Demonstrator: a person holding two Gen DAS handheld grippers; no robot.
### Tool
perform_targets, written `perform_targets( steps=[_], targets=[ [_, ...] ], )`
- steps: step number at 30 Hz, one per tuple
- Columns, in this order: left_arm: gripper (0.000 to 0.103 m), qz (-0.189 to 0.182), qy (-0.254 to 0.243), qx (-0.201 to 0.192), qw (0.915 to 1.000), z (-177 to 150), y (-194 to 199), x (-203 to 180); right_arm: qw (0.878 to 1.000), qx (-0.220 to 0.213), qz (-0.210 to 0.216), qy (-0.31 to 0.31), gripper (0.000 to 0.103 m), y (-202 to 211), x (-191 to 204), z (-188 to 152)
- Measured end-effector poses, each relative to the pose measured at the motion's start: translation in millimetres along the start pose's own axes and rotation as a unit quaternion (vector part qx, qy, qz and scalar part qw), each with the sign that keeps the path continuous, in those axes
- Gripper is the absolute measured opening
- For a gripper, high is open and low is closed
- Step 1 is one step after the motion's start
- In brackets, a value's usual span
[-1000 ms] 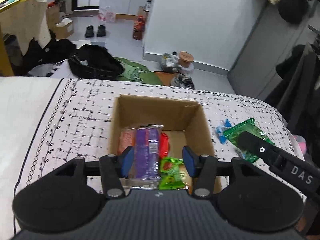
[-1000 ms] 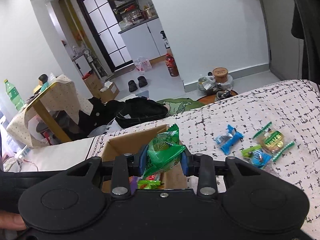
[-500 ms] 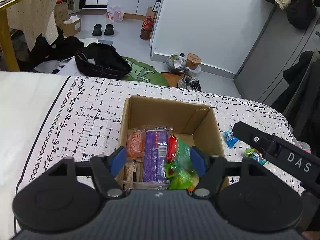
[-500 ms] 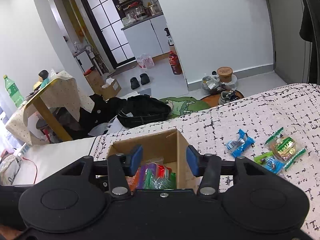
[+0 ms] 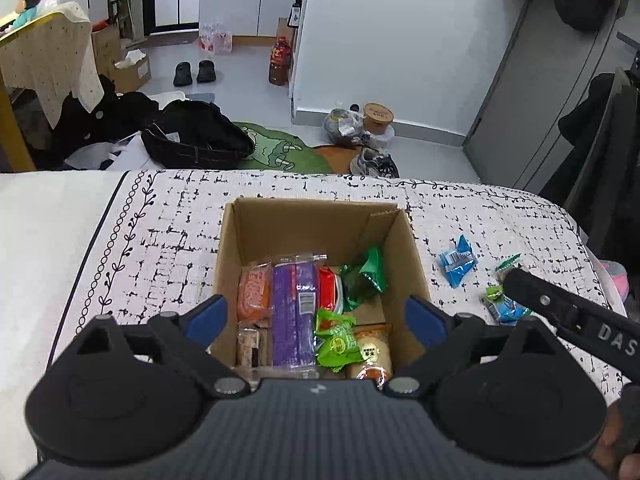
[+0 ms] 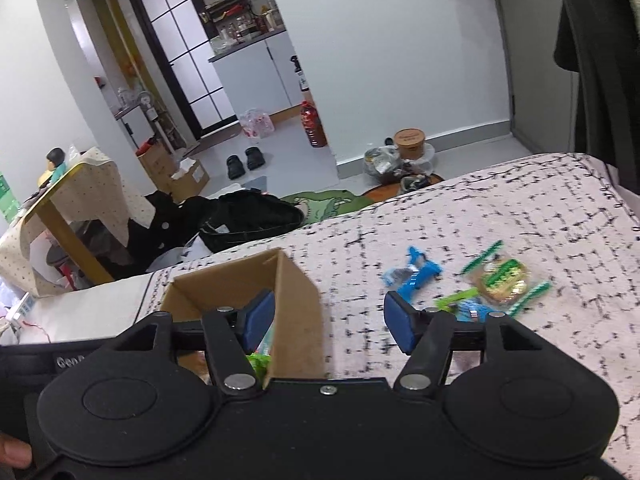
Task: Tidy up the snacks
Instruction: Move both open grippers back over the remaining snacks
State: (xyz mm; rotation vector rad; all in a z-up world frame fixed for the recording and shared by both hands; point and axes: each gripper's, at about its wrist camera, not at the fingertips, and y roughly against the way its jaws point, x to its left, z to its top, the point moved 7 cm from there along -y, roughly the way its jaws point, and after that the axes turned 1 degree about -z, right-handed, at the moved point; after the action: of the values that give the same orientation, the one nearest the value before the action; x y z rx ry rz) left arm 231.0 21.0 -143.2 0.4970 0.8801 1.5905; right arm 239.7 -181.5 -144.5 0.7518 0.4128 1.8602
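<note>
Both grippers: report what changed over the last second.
The left gripper let go of the purple packet, the right gripper of the green packet; both packets now lie in the cardboard box, jaws opening, empty. The snacks on the cloth stayed.

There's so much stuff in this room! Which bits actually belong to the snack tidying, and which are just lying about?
Part of the job:
- cardboard box with snacks inside
- blue packet on the bedspread
- green-edged biscuit packet
- small green and blue packet
- left gripper and right gripper, both opening, nothing between them

Just lying about:
- black slippers
- red bottle
- black bag
</note>
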Motion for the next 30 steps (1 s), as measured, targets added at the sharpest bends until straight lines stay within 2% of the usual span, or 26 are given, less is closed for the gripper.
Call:
perform_targets(
  steps=[4,8,15,21,24,30],
  targets=[
    [0.099,-0.011,0.0,0.01,0.9999,0,-4,-8,1.0,-0.005,-0.011,-0.004,0.062,7,-16,2],
    [0.1,-0.01,-0.022,0.004,0.9997,-3,-4,-22,1.0,-0.008,-0.021,-0.012,0.062,13,-32,3],
    [0.101,-0.018,-0.032,-0.006,0.9993,-1,-3,-40,0.999,-0.012,-0.035,-0.024,0.062,21,-59,3],
    [0.101,-0.031,-0.046,0.008,0.9984,-1,-6,-60,0.998,-0.015,-0.047,-0.032,0.064,25,-81,4],
    [0.101,-0.033,-0.051,0.017,0.998,-1,-9,-68,0.998,-0.018,-0.049,-0.029,0.067,27,-89,6],
    [0.101,-0.036,-0.069,0.018,0.9968,0,-10,-85,0.999,-0.013,-0.043,-0.007,0.082,29,-101,11]
  ],
)
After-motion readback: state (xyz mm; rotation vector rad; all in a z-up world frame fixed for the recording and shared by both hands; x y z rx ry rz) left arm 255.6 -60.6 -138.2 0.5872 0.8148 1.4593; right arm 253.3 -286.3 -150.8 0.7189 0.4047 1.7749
